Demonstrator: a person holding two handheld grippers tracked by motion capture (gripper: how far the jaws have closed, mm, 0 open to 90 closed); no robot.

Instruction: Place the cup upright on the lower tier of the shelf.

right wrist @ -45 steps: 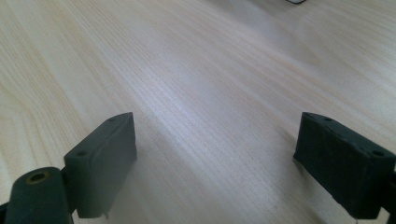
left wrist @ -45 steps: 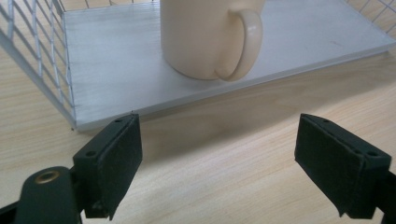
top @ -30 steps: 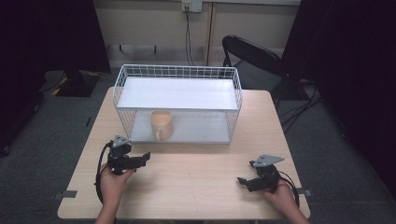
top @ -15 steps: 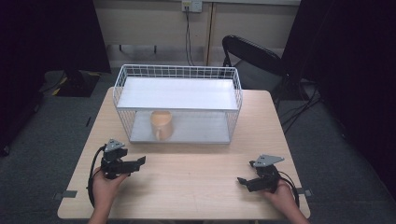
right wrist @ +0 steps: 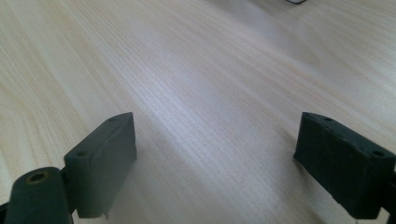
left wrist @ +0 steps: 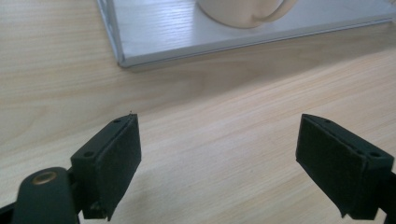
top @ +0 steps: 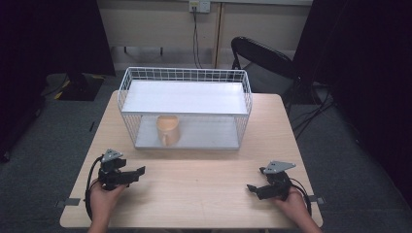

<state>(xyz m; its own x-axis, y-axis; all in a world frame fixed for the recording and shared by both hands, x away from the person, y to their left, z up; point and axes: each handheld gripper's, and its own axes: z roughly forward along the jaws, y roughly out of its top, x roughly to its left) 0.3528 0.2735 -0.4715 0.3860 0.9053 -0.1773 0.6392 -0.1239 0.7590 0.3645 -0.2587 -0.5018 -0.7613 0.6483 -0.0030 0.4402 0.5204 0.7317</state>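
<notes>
— Two grippers, both empty. The left gripper sat low over the wooden table near its left front, jaws spread wide with bare tabletop between them; the right gripper rested near the right front, jaws just as wide apart.

— And the mug?

— The tan mug stood upright on the lower shelf of the white wire rack, toward its left end, handle turned to the front. In the left gripper view its base showed just past the shelf edge, well apart from the pads.

— Which step, by your reading?

— Nothing was gripped and the hands lay at rest, so I judged it either the start or the finish of a move. If the mug was to come out, the left gripper would need to go forward under the upper shelf and close on the body or the handle.

— Any writing?

— None legible; no brand or label on mug, rack or grippers.
</notes>
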